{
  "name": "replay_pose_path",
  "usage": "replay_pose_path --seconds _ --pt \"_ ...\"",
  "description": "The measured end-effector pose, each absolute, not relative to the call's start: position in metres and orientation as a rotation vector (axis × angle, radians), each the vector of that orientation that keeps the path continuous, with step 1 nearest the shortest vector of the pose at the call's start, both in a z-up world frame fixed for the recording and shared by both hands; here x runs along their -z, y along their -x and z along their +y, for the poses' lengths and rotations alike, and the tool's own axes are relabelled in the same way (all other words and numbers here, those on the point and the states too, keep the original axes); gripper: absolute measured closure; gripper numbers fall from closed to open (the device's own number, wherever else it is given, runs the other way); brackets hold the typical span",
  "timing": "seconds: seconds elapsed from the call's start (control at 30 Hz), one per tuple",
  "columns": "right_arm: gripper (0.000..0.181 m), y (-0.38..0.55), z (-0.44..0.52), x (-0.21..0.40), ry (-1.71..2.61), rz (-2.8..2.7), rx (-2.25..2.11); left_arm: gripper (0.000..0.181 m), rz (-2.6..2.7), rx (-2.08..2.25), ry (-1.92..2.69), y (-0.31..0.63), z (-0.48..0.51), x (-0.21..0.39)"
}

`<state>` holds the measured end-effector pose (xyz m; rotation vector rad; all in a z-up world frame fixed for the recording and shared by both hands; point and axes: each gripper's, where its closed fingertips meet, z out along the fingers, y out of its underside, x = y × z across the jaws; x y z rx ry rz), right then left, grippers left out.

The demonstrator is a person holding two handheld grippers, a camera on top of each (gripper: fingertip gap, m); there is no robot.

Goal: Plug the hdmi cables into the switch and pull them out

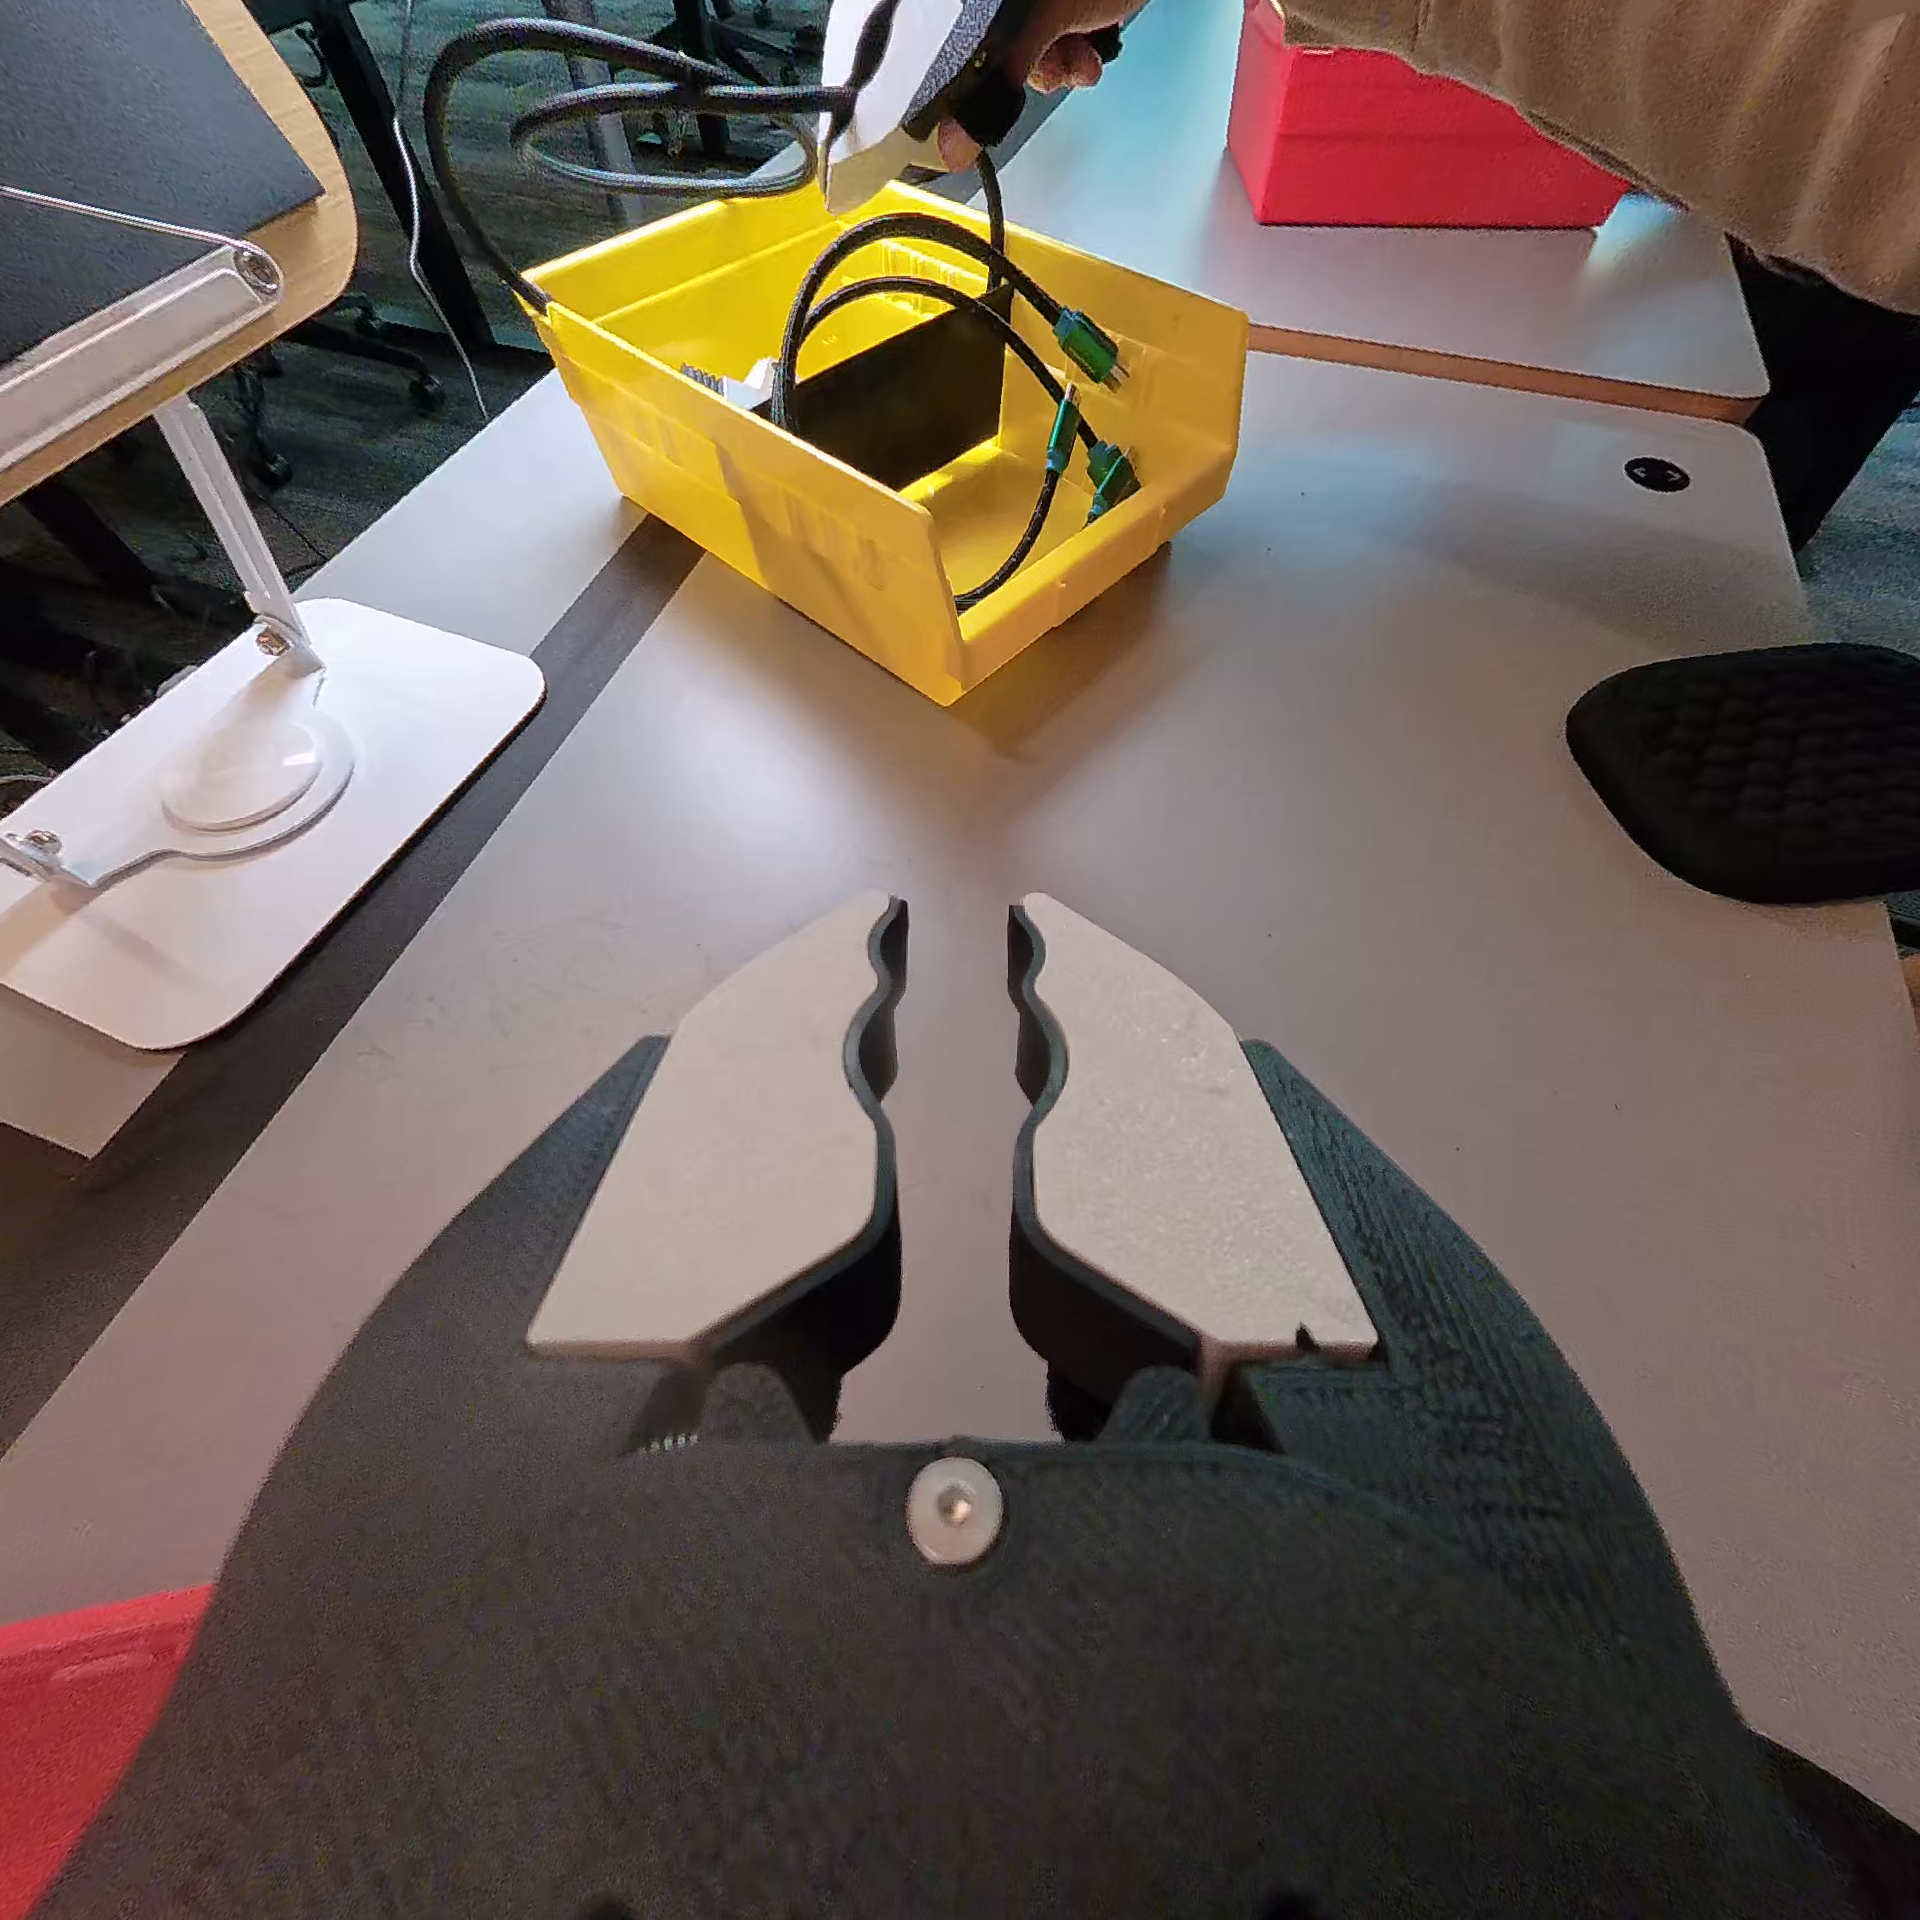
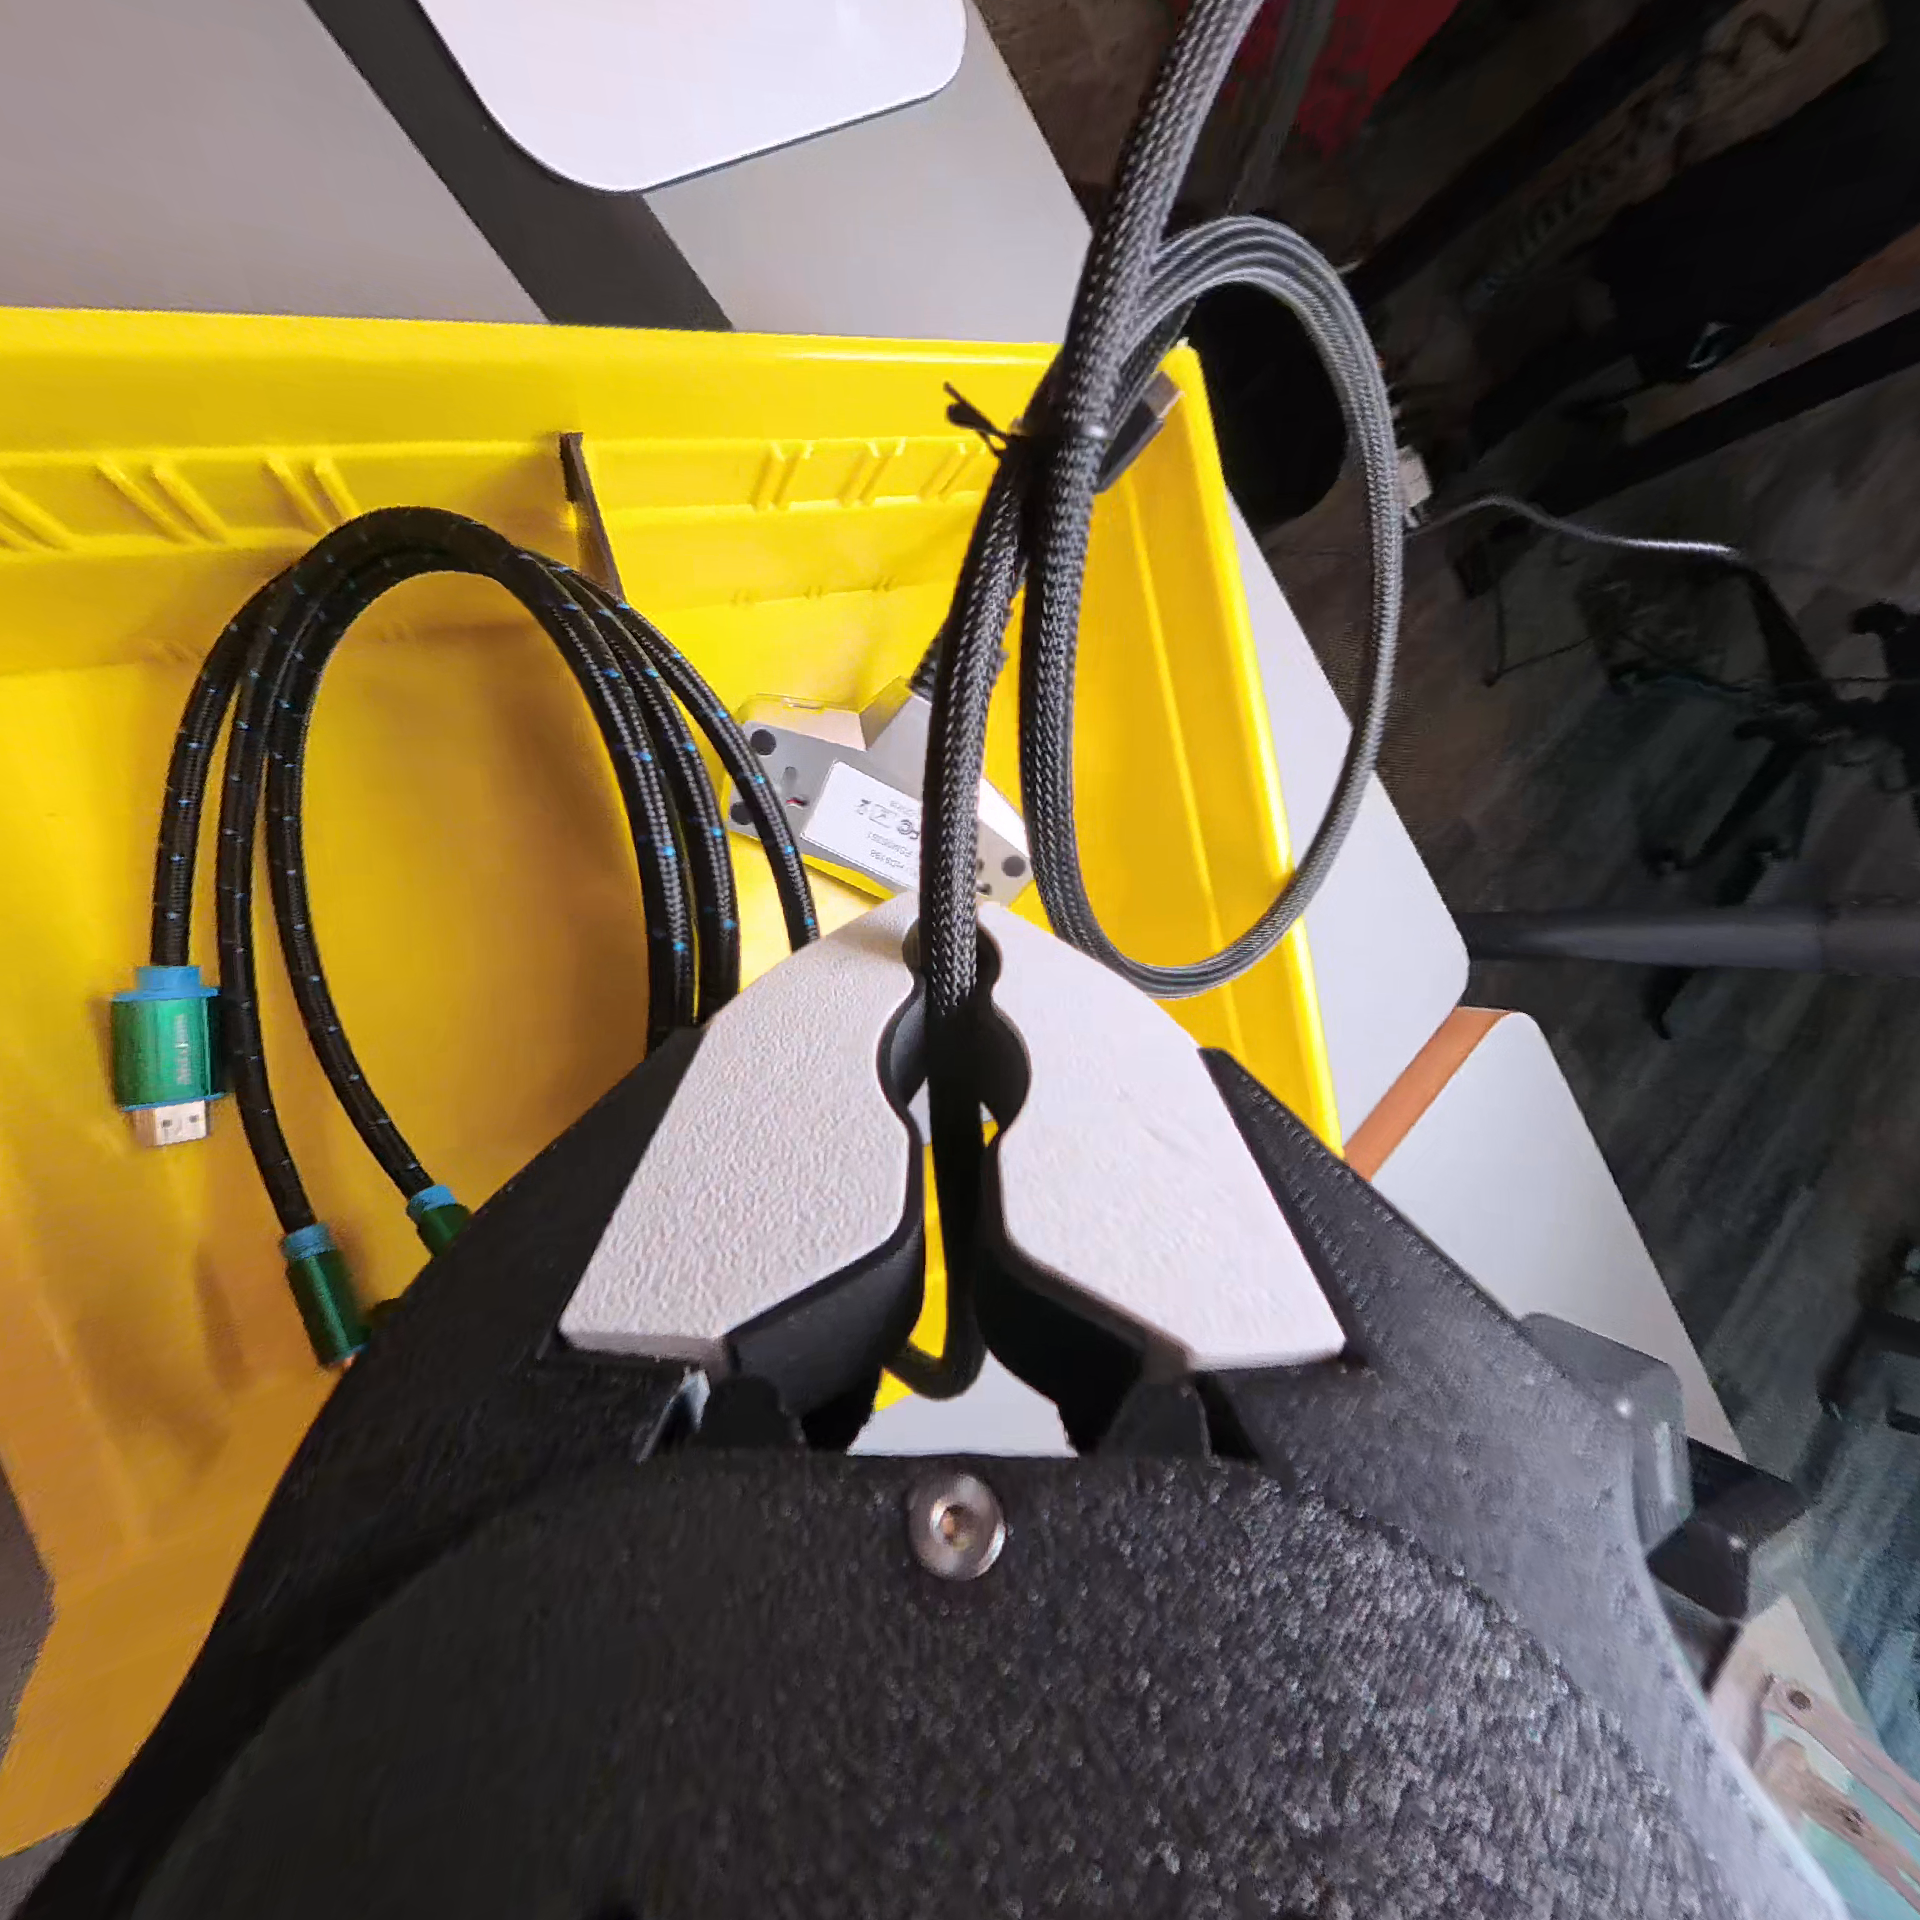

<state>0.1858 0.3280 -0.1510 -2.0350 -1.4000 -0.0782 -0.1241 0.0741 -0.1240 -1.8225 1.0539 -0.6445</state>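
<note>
A yellow bin (image 1: 831, 540) stands on the grey table. In it lie black braided HDMI cables with green plugs (image 1: 1086, 348), also seen in the right wrist view (image 2: 166, 1049), a black box (image 1: 904, 405) and a grey switch (image 2: 831, 769). My right gripper (image 2: 951, 925) is shut on a black mesh-sleeved cable (image 2: 951, 727) and holds its tied coil above the bin (image 2: 727, 384). It also shows in the left wrist view (image 1: 862, 177) with the coil (image 1: 623, 99) hanging past the bin's far side. My left gripper (image 1: 956, 914) is open and empty, low over the table in front of the bin.
A white stand base (image 1: 312, 769) sits left of the bin. A black mesh pad (image 1: 1756, 769) is at the right table edge. A red box (image 1: 1392, 135) and a person's sleeve (image 1: 1662, 104) are at the far right. Floor and chairs lie beyond the table. The gap from one gripper's tips to the other's is roughly 40 cm. The white stand base (image 1: 312, 769) is about equally far from each gripper, around 35 cm.
</note>
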Motion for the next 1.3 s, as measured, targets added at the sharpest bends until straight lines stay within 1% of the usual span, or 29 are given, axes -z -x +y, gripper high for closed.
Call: replay_pose_path --seconds 0.23,0.47,0.63,0.87,1.0,1.1,1.2,1.3 --pt "0.178 -0.181 0.312 0.157 2.126 -1.539 -0.044 0.163 1.040 0.651 1.837 0.129 0.077 0.127" --pt "0.178 -0.189 0.308 0.164 2.144 -1.778 0.119 0.163 1.039 0.658 1.856 0.129 0.079 0.134" --pt "0.178 -0.183 0.322 0.182 2.119 -1.781 0.184 0.163 1.047 0.653 1.856 0.130 0.078 0.134" --pt "0.178 -0.181 0.334 0.198 2.140 -1.744 0.165 0.163 1.042 0.659 1.871 0.130 0.080 0.139" --pt "0.177 -0.180 0.339 0.200 2.120 -1.720 0.205 0.163 1.043 0.659 1.873 0.130 0.080 0.139" --pt "0.171 -0.180 0.340 0.183 2.099 -1.658 0.208 0.162 1.032 0.663 1.867 0.131 0.080 0.137" --pt "0.152 -0.188 0.336 0.162 2.119 -1.572 0.190 0.160 1.025 0.663 1.858 0.132 0.080 0.132" --pt "0.140 -0.191 0.327 0.131 2.101 -1.449 0.110 0.160 1.020 0.661 1.841 0.133 0.078 0.126"
